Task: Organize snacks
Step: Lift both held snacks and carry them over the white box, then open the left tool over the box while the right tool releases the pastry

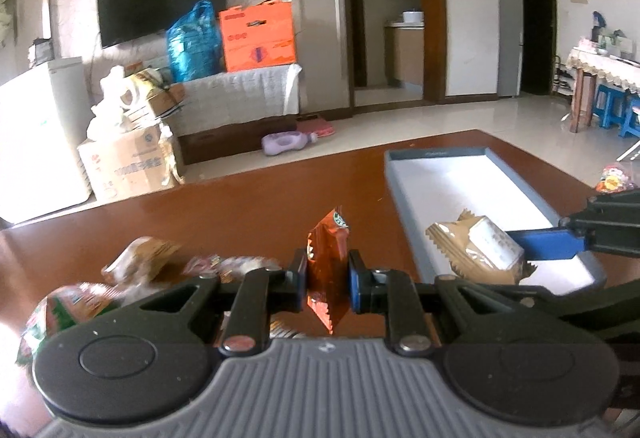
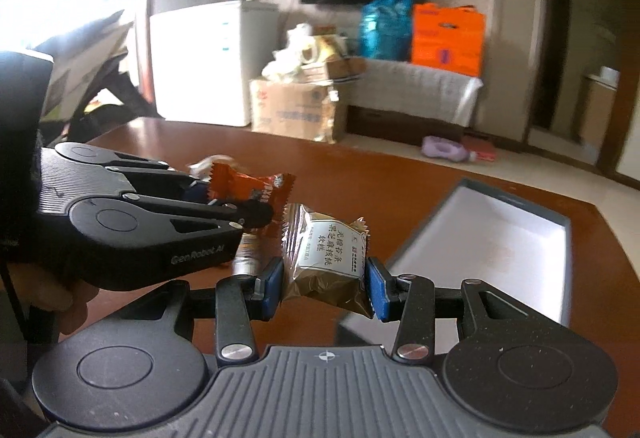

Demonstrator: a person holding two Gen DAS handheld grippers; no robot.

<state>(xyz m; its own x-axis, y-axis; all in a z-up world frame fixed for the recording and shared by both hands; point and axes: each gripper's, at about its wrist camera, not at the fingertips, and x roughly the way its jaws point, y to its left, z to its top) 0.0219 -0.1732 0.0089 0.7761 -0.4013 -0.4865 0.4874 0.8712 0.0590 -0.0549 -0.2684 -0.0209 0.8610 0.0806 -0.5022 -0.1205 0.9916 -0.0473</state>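
Above the brown table (image 1: 248,198), both grippers carry snacks toward the grey tray (image 1: 416,156). The left gripper (image 1: 327,280) pinches an orange packet (image 1: 326,262); the right gripper (image 2: 326,288) pinches a brown cake packet (image 2: 326,258), already over the tray's near end. Step in hand: transport. Each packet next needs lowering into the white tray floor before the jaws part. More wrapped snacks (image 1: 148,258) lie on the table at left.

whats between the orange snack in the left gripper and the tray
Only bare brown tabletop lies between the orange packet and the tray, seen in the left wrist view.
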